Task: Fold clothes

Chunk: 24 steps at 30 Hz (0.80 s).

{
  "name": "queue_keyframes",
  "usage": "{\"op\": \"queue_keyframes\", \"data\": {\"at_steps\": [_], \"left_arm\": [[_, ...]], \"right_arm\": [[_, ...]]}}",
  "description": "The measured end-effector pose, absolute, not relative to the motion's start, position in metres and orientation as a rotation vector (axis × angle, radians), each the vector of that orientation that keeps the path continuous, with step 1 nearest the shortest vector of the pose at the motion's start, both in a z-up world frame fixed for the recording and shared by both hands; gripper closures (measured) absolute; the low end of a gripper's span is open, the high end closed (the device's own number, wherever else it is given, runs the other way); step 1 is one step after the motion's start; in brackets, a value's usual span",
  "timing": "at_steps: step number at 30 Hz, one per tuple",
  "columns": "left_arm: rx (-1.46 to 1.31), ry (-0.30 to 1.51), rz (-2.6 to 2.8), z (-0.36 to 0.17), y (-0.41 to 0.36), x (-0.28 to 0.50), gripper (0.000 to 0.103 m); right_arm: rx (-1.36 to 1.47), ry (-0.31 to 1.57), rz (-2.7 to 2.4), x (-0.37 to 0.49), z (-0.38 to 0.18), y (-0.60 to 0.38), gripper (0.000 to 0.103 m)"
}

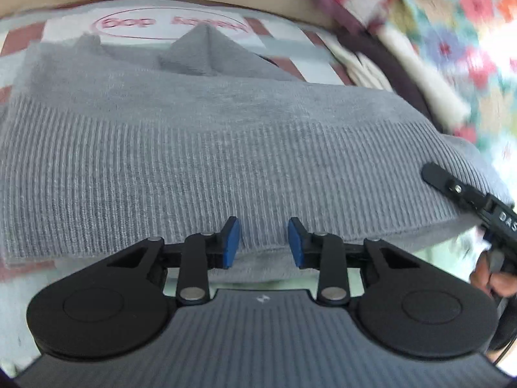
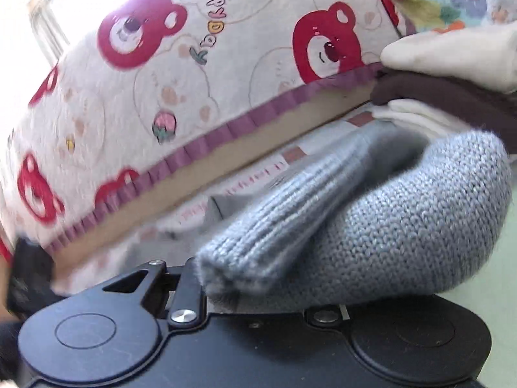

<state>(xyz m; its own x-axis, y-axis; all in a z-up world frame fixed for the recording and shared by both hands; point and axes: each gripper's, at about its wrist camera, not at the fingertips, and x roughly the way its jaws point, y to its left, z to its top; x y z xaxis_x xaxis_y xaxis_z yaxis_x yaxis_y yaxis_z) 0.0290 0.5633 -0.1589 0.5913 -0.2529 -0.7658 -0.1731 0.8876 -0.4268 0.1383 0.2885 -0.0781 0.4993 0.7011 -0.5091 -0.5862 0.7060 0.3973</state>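
A grey knit sweater (image 1: pixel 206 148) lies folded on the table, its ribbed hem toward me. My left gripper (image 1: pixel 264 242) is at the hem's near edge. Its blue pads (image 1: pixel 232 242) stand apart, and the knit shows in the gap without being pinched. My right gripper (image 1: pixel 452 187) comes in from the right, with one black finger lying over the sweater's right corner. In the right wrist view that corner of the sweater (image 2: pixel 387 213) is bunched and raised over the right gripper (image 2: pixel 258 291). The knit hides its fingertips, which seem closed on the fabric.
A printed tablecloth (image 1: pixel 174 22) lies under the sweater. Behind it runs a bear-print bed cover (image 2: pixel 194 48) with a purple frill. White and brown folded clothes (image 2: pixel 452 74) are stacked at the far right, with floral cloth (image 1: pixel 468 32) beyond. A hand (image 1: pixel 494 281) holds the right gripper.
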Motion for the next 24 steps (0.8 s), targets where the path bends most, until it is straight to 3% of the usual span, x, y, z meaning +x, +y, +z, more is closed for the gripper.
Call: {"op": "queue_keyframes", "data": {"at_steps": [4, 8, 11, 14, 19, 22, 24], "left_arm": [[-0.249, 0.867, -0.003, -0.144, 0.515, 0.029, 0.069], [-0.272, 0.734, 0.028, -0.132, 0.506, 0.035, 0.067], [-0.423, 0.836, 0.049, -0.166, 0.508, 0.054, 0.067], [-0.506, 0.790, 0.081, -0.177, 0.508, 0.049, 0.067], [-0.450, 0.870, 0.070, -0.155, 0.503, 0.046, 0.067], [-0.515, 0.917, 0.024, -0.138, 0.517, 0.031, 0.067], [-0.393, 0.898, 0.031, -0.114, 0.538, 0.004, 0.067]], "right_arm": [[0.155, 0.727, 0.722, 0.134, -0.107, 0.266, 0.077], [0.152, 0.724, 0.687, 0.137, -0.117, 0.271, 0.075], [0.136, 0.716, 0.683, 0.136, -0.111, 0.276, 0.074], [0.153, 0.728, 0.660, 0.137, -0.109, 0.274, 0.072], [0.152, 0.705, 0.674, 0.135, -0.106, 0.280, 0.072], [0.040, 0.650, 0.733, 0.134, -0.085, 0.300, 0.073], [-0.126, 0.608, 0.776, 0.135, -0.069, 0.322, 0.072]]}}
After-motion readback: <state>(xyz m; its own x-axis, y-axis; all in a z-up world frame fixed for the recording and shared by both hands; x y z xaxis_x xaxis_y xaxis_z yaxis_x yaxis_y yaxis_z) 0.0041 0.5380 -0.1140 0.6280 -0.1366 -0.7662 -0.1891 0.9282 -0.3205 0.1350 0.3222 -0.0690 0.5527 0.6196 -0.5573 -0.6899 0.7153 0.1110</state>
